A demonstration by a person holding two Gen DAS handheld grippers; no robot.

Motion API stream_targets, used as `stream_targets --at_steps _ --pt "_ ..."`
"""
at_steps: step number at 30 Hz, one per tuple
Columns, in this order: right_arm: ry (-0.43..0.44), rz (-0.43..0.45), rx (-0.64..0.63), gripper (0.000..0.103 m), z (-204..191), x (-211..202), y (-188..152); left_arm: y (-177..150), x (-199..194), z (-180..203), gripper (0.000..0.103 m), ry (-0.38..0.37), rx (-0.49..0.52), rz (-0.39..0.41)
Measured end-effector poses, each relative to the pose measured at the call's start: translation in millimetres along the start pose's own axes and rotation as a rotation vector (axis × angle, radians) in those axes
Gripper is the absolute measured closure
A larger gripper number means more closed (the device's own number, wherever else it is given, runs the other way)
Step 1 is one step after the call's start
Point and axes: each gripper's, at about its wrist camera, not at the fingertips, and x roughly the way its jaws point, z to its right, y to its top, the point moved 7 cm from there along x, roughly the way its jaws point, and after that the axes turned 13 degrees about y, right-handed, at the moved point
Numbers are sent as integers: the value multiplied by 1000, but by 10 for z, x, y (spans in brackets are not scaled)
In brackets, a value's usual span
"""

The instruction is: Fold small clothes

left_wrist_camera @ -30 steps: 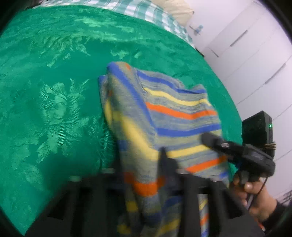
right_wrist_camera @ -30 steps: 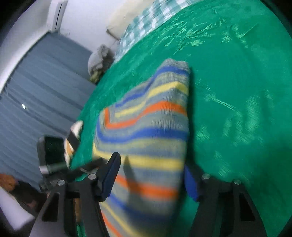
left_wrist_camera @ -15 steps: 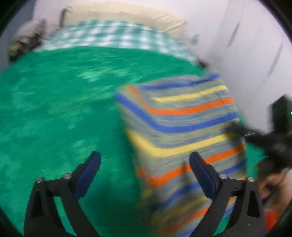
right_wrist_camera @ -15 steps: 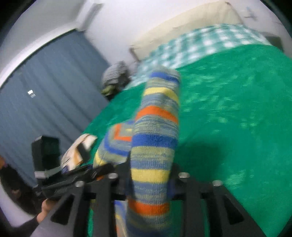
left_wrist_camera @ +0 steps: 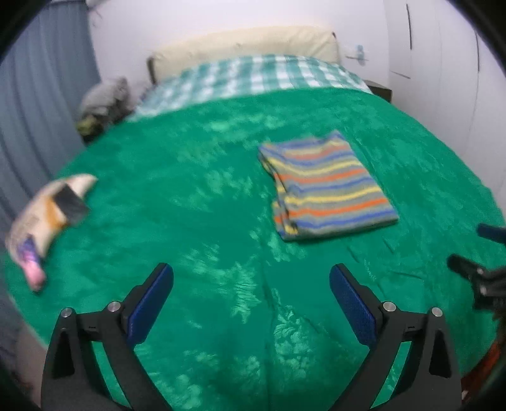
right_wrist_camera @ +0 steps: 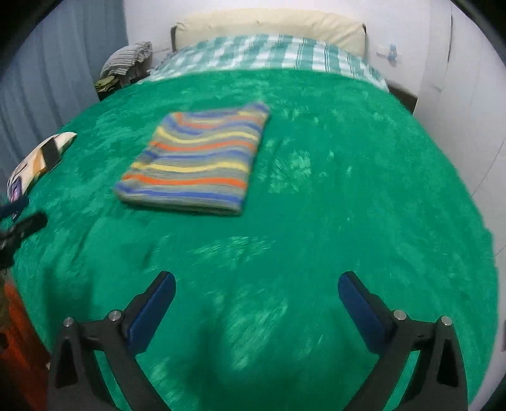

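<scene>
1. Left wrist view: the left hand-held gripper (left_wrist_camera: 251,281) has its jaws opening, already spread wide, with nothing between the blue pads (left_wrist_camera: 151,303) but bare green bedspread (left_wrist_camera: 196,221); it has hold of nothing.
2. Same view: the striped jumper (left_wrist_camera: 325,186) lies folded into a flat rectangle on the bedspread at about 1 o'clock from the gripper, well apart from both fingers; a second small garment (left_wrist_camera: 47,208), pale with orange and dark patches, lies at about 10 o'clock near the bed's edge; it is blurred.
3. Right wrist view: the right hand-held gripper (right_wrist_camera: 256,287) is also opening, jaws far apart and empty over the bedspread; the folded jumper (right_wrist_camera: 199,164) sits at about 11 o'clock, well clear of it.
4. Right wrist view: the checked sheet (right_wrist_camera: 268,52) and a cream pillow (right_wrist_camera: 268,27) lie at 12 o'clock, at the head of the bed; part of the left gripper shows at 9 o'clock.
</scene>
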Motion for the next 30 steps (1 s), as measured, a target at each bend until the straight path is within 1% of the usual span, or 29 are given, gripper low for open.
stream_targets --at_steps 1,3,4,5,7,9,10,12,15,18,24,30 --pt "-5 22 -9 1 -51 -122 26 54 -84 -34 2 39 4 24" --pt "-16 54 -25 1 -173 -303 96 126 -229 -74 2 90 4 69" --pt "-23 63 -29 1 -209 -386 103 131 -293 -101 2 99 -7 73" --pt "-26 73 -30 1 -252 -480 124 139 -319 -99 2 97 -17 61" --pt "-24 86 -26 1 -309 -590 201 114 -429 -121 2 50 -54 -4" --pt "-30 93 -35 1 -367 -719 221 94 -513 -118 2 1 -88 -31" --pt "-45 91 -46 1 -402 -798 207 84 -554 -124 2 -9 -100 -33" --pt "-62 84 -51 1 -439 -876 175 54 -588 -127 2 4 -105 -40" --pt "-15 63 -25 1 -506 -962 107 -6 -630 -102 2 29 -89 -53" --pt "-13 54 -17 1 -551 -1035 54 -52 -704 -52 2 16 -68 -50" --pt "55 12 39 1 -614 -1108 -39 -120 -807 -8 0 -23 -58 -72" --pt "-14 -6 -46 1 -766 -1215 -87 -120 -863 -42 0 -19 -68 -98"
